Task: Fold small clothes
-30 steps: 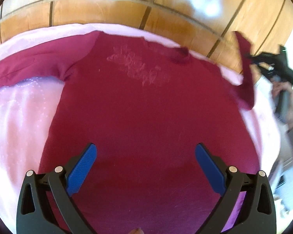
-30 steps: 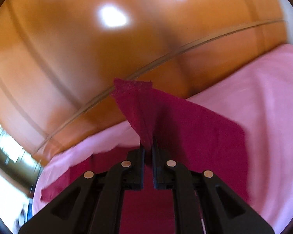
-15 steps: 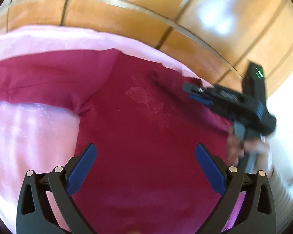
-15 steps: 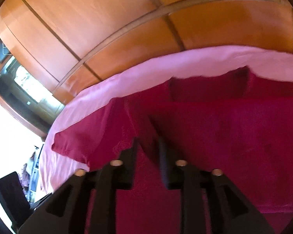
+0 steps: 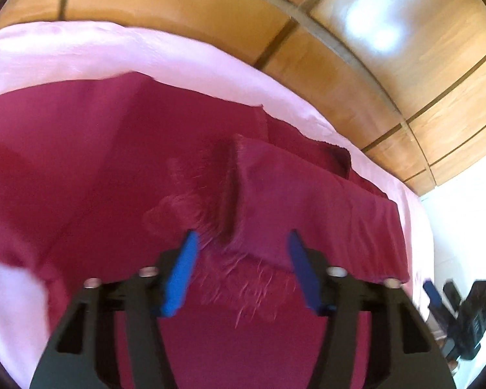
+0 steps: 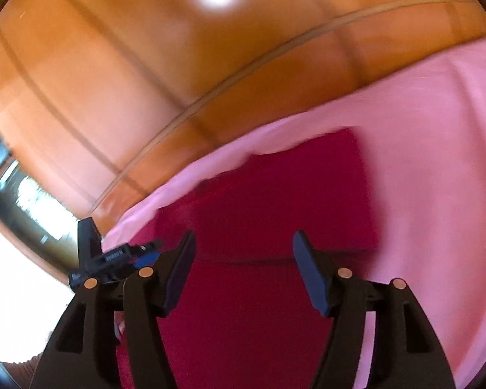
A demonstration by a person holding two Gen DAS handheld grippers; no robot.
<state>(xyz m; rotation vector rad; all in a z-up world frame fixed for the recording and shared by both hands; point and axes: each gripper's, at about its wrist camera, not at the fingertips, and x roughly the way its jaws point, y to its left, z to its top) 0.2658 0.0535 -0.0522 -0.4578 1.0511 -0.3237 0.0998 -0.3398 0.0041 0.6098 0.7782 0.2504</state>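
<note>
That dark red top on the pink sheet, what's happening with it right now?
A person with a gripper in each hand is folding the dark red top, which lies spread on the pink sheet. One sleeve already lies folded in across the body. The right gripper has nothing between its fingers and its jaws are opening. The left gripper hangs over the folded sleeve's end with its jaws closing, and its pads are not pressing on the cloth. The picture is blurred.

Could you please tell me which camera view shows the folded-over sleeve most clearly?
The left wrist view: the sleeve lies folded across the shirt, cuff edge visible though blurred. The right wrist view shows only a flat, blurred red patch of shirt; the sleeve cannot be told apart there.
</note>
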